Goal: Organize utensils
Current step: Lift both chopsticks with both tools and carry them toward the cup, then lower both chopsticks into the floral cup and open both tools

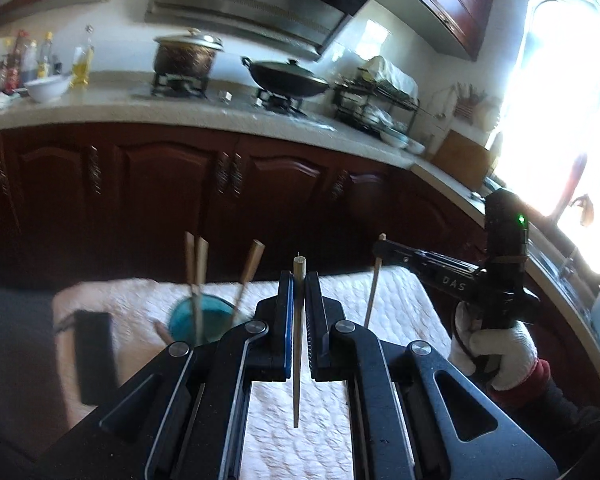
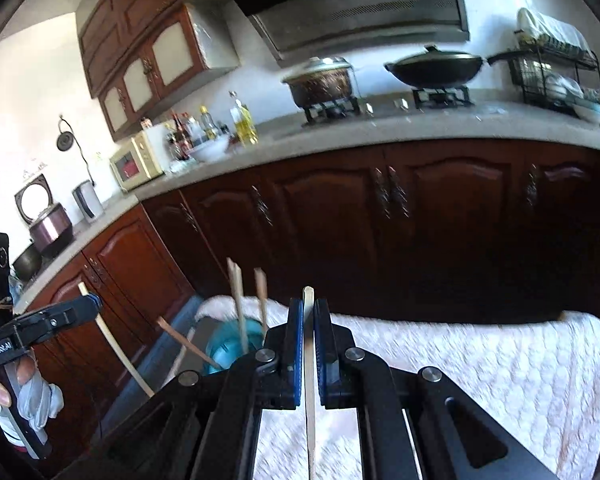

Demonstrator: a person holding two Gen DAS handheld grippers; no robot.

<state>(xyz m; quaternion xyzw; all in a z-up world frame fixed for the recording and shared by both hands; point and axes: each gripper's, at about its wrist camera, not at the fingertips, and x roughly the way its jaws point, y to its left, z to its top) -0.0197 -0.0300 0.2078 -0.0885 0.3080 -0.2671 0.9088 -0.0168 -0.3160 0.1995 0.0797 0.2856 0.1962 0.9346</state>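
Note:
My left gripper [image 1: 299,280] is shut on a wooden chopstick [image 1: 297,360] that stands upright between its pads, above the white quilted cloth [image 1: 292,440]. My right gripper [image 2: 309,308] is shut on another chopstick [image 2: 309,380], also upright. A blue cup [image 1: 190,320] left of the left gripper holds several chopsticks [image 1: 196,272]; it also shows in the right wrist view [image 2: 236,344]. The right gripper shows in the left view [image 1: 380,247] at the right, and the left gripper in the right view [image 2: 92,305] at the left.
A dark flat object [image 1: 94,356] lies on the cloth left of the cup. Dark wood cabinets [image 1: 180,192] stand behind the table. The counter above holds a pot [image 1: 186,58], a wok [image 1: 288,76], bottles [image 1: 80,64] and a dish rack [image 1: 376,100].

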